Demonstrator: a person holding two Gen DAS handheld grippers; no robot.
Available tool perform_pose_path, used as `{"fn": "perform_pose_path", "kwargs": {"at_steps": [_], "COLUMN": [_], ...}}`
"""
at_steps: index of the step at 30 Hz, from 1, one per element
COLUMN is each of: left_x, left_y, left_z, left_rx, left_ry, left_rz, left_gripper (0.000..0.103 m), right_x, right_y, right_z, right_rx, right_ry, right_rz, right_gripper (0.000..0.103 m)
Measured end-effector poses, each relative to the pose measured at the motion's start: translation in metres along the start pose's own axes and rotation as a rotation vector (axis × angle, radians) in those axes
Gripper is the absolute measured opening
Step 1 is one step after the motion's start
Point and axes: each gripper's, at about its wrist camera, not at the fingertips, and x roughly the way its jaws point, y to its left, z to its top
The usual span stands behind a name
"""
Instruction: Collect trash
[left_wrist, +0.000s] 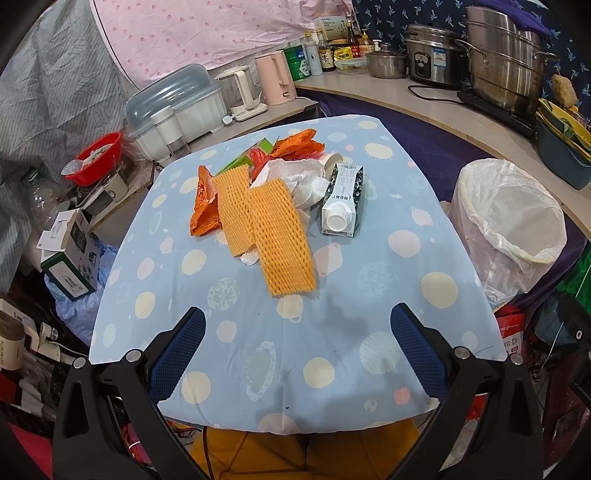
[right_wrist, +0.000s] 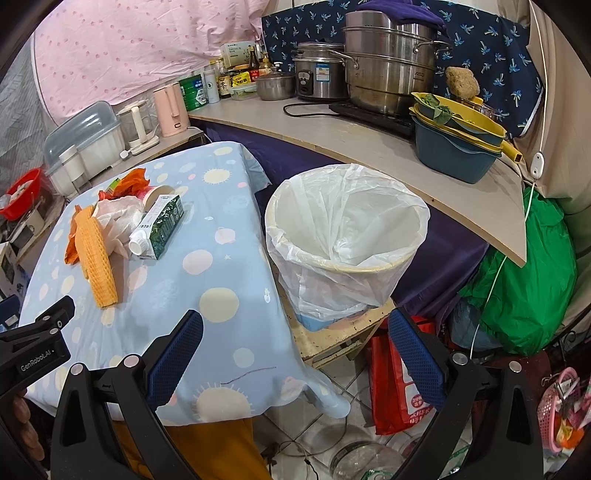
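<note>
A pile of trash lies on the blue dotted tablecloth (left_wrist: 295, 350): two orange foam nets (left_wrist: 280, 236), white crumpled wrap (left_wrist: 299, 181), an orange plastic bag (left_wrist: 299, 144), a paper cup and a green-white milk carton (left_wrist: 341, 203) on its side. My left gripper (left_wrist: 297, 354) is open and empty over the near table edge, short of the pile. The bin with a white liner (right_wrist: 347, 236) stands right of the table. My right gripper (right_wrist: 295, 358) is open and empty, near the table's corner in front of the bin. The carton (right_wrist: 159, 229) and nets (right_wrist: 98, 258) show at left.
A counter (right_wrist: 332, 136) behind holds steel pots, a rice cooker, kettles, bottles and stacked basins. A red bag (right_wrist: 399, 376), a green bag (right_wrist: 524, 280) and a pink basket sit on the floor at right. Boxes and a red bowl (left_wrist: 96, 158) crowd the table's left.
</note>
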Motion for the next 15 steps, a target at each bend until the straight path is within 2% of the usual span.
{"fn": "perform_pose_path", "kwargs": {"at_steps": [8,15], "left_x": [0.011,0.028], "left_y": [0.012,0.027], "left_z": [0.003,0.006], "left_rx": [-0.018,-0.05], "left_ry": [0.023,0.056], "left_rz": [-0.02,-0.046], "left_gripper": [0.096,0.096], "right_x": [0.003,0.012], "right_y": [0.002,0.028], "right_z": [-0.001,0.01], "right_rx": [-0.011,-0.031], "right_ry": [0.011,0.022], "right_rz": [-0.006,-0.018], "right_gripper": [0.096,0.096]}}
